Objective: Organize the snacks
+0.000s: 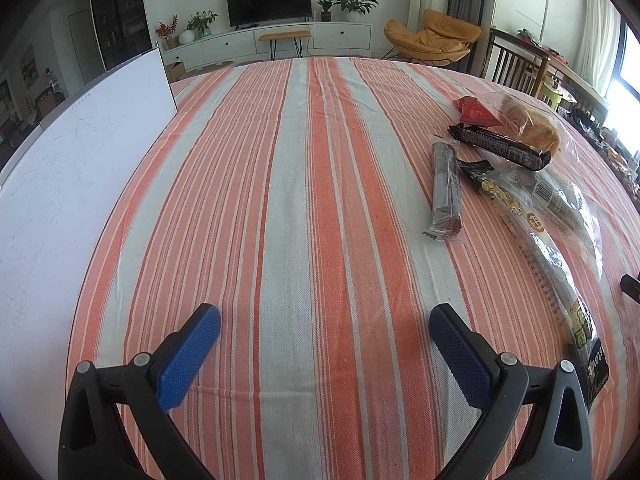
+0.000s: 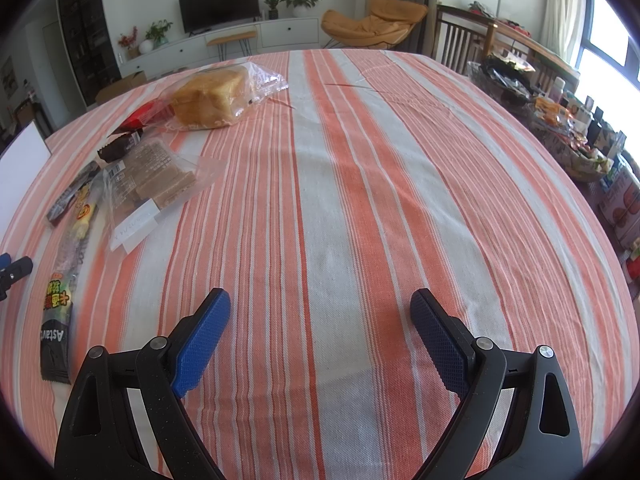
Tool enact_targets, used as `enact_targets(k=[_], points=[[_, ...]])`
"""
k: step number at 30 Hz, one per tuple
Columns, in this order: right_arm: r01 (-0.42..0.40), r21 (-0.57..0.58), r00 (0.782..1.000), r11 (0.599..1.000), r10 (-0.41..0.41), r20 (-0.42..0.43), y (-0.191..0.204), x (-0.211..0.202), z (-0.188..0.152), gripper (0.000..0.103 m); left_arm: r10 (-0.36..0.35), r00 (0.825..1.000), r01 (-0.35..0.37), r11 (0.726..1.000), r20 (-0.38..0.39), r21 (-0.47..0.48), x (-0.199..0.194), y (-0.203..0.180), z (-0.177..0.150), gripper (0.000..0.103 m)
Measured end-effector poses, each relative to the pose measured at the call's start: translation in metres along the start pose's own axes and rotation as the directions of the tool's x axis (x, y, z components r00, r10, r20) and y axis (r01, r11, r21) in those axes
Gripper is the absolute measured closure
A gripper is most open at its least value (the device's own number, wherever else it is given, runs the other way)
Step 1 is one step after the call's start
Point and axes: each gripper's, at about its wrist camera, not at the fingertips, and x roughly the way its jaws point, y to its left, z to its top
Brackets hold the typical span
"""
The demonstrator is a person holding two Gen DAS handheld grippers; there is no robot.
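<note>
Several snacks lie on the striped tablecloth. In the left wrist view, at the right: a bagged bread loaf (image 1: 530, 122), a red packet (image 1: 476, 111), a dark biscuit roll (image 1: 500, 145), a clear-wrapped biscuit sleeve (image 1: 446, 188) and a long Astavita stick pack (image 1: 556, 268). My left gripper (image 1: 324, 318) is open and empty, left of them. In the right wrist view the bread (image 2: 210, 98), a clear bag of brown biscuits (image 2: 156, 176) and the long pack (image 2: 66, 276) lie at the left. My right gripper (image 2: 320, 306) is open and empty over bare cloth.
A white board (image 1: 72, 184) stands along the table's left edge, also seen in the right wrist view (image 2: 22, 148). A cluttered side table with boxes and baskets (image 2: 568, 128) stands at the right. Wooden chairs (image 1: 516, 60) stand at the far right edge.
</note>
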Motion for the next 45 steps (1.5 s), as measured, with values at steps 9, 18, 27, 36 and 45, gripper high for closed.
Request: enact_targets(k=[9, 18, 27, 36, 45], points=[[0.000, 0.000, 1.000, 1.000, 0.000, 0.000, 0.000, 0.000, 0.000, 0.009, 0.000, 1.000, 0.000, 1.000, 0.000, 0.000, 0.000, 0.000, 0.000, 0.000], [0.000, 0.000, 1.000, 1.000, 0.000, 0.000, 0.000, 0.000, 0.000, 0.009, 0.000, 1.000, 0.000, 1.000, 0.000, 0.000, 0.000, 0.000, 0.000, 0.000], [-0.001, 0.000, 1.000, 1.000, 0.001, 0.000, 0.000, 0.000, 0.000, 0.009, 0.000, 1.000, 0.000, 1.000, 0.001, 0.001, 0.000, 0.000, 0.000, 0.000], [-0.006, -0.006, 1.000, 1.000, 0.006, -0.002, 0.003, 0.002, -0.001, 0.007, -0.134, 0.979, 0.134, 0.991, -0.155, -0.010, -0.001, -0.005, 0.033, 0.005], [-0.008, -0.010, 1.000, 1.000, 0.008, -0.003, 0.004, 0.003, 0.000, 0.006, -0.101, 0.979, 0.142, 0.961, -0.176, 0.236, 0.019, -0.084, 0.104, 0.032]])
